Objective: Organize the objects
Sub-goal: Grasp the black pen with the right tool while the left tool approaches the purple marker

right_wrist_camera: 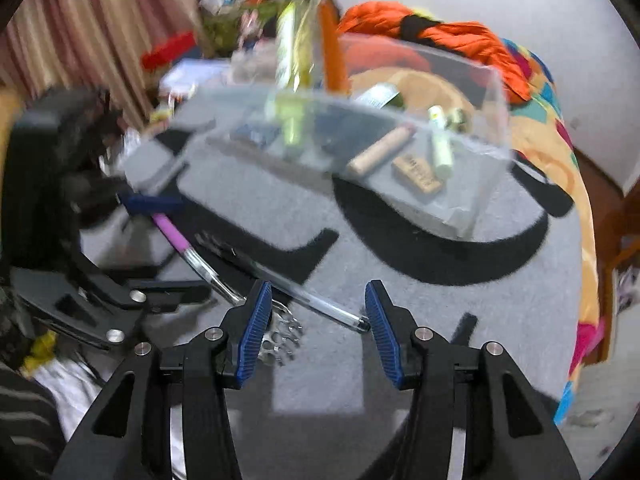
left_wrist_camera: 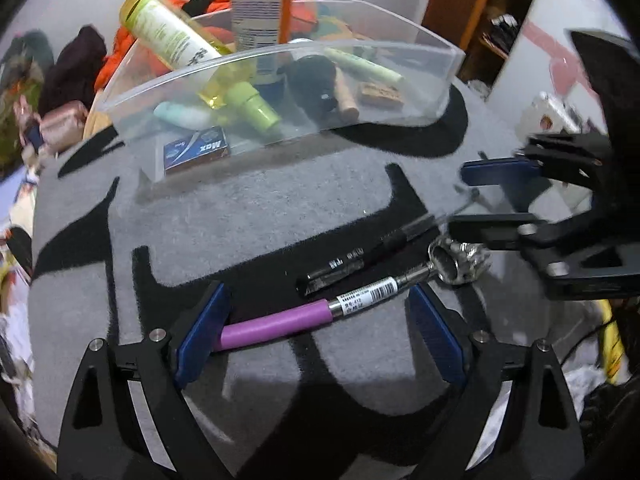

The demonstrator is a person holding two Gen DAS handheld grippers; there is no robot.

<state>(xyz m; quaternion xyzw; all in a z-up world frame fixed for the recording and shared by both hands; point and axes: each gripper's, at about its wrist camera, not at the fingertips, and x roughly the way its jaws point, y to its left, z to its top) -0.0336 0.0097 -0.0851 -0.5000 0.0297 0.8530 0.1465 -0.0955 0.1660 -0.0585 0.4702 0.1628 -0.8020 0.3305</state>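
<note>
A back scratcher with a purple handle (left_wrist_camera: 276,326) and a silver claw head (left_wrist_camera: 456,264) lies on the grey and black mat (left_wrist_camera: 260,216). A black pen (left_wrist_camera: 360,258) lies beside it. My left gripper (left_wrist_camera: 320,336) is open, its jaws either side of the purple handle. My right gripper (right_wrist_camera: 316,328) is open and empty, its jaws over the pen's tip (right_wrist_camera: 352,320), the claw head (right_wrist_camera: 280,336) by its left finger. It also shows in the left wrist view (left_wrist_camera: 492,200). A clear plastic bin (left_wrist_camera: 420,92) holds bottles, tubes, a cork and a small blue box.
Orange cloth (right_wrist_camera: 460,40) and a colourful blanket (right_wrist_camera: 560,152) lie behind and right of the bin. Clutter (left_wrist_camera: 60,92) lies left of the mat. A wooden shelf (left_wrist_camera: 488,12) stands at the back right. A striped curtain (right_wrist_camera: 80,20) hangs at the left.
</note>
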